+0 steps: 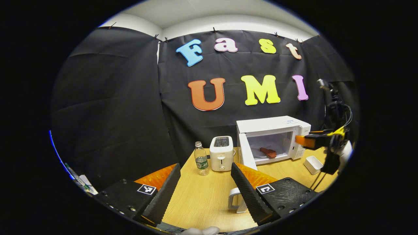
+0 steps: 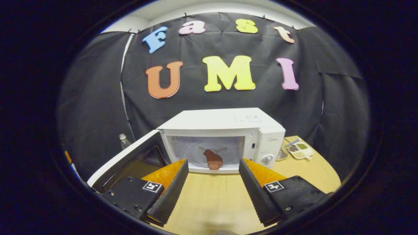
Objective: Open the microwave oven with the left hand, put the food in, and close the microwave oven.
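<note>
The white microwave point(image 2: 222, 130) stands on the wooden desk point(image 2: 209, 195) with its door point(image 2: 130, 160) swung wide to the left. Inside, on the glass turntable, lies the food point(image 2: 213, 160), a lumpy reddish-brown piece, near the front of the cavity. The right gripper point(image 2: 212, 191) hangs before the opening, jaws released and holding nothing. The left gripper point(image 1: 204, 192) sits farther back, jaws likewise spread, with a toaster point(image 1: 221, 153) and a bottle point(image 1: 201, 159) beyond it.
</note>
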Demonstrator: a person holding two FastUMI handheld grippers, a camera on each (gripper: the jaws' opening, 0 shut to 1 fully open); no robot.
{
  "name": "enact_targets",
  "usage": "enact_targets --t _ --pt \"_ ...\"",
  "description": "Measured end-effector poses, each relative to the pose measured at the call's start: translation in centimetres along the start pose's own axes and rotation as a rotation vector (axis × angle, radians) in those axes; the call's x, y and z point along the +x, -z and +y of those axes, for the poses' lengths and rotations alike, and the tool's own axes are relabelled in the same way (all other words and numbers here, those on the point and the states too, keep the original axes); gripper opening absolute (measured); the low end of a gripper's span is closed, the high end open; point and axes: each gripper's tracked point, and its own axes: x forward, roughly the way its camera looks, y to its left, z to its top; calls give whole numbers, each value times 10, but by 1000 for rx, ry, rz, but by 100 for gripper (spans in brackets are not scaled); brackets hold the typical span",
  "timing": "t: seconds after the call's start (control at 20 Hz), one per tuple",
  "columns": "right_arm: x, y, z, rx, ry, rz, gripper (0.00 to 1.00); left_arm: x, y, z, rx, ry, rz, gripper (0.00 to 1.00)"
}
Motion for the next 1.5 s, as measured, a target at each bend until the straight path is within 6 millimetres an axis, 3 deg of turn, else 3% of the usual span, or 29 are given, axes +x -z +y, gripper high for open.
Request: enact_targets --t 0.05,0.1,0.25,0.45,0.55,0.65,0.75,0.95,1.15,1.5 --pt "-19 -2 -8 -14 3 7 90 0 3 1 3 -3 9 95" --pt "-36 -3 -16 -29 11 5 99 1 5 0 6 2 0 95" --pt "-88 -5 -43 -65 33 15 99 5 16 -3 27 2 -2 95" --pt "-134 -6 -75 -64 73 40 98 13 32 -8 7 14 19 95" --pt "-150 -6 -85 -71 90 43 99 16 40 -8 11 22 25 77" --pt "-160 5 -85 -76 68 82 99 20 46 -5 9 17 16 41" --pt "-170 1 -87 -55 60 81 99 29 55 -3 7 24 23 2" --pt "-189 -15 -85 -21 62 46 99 44 73 -13 60 74 32 0" --pt "-200 -31 -97 -45 100 14 99 55 90 -18 46 89 68 0" --pt "-210 -33 -110 -32 120 22 99 58 99 -43 54 142 76 0"
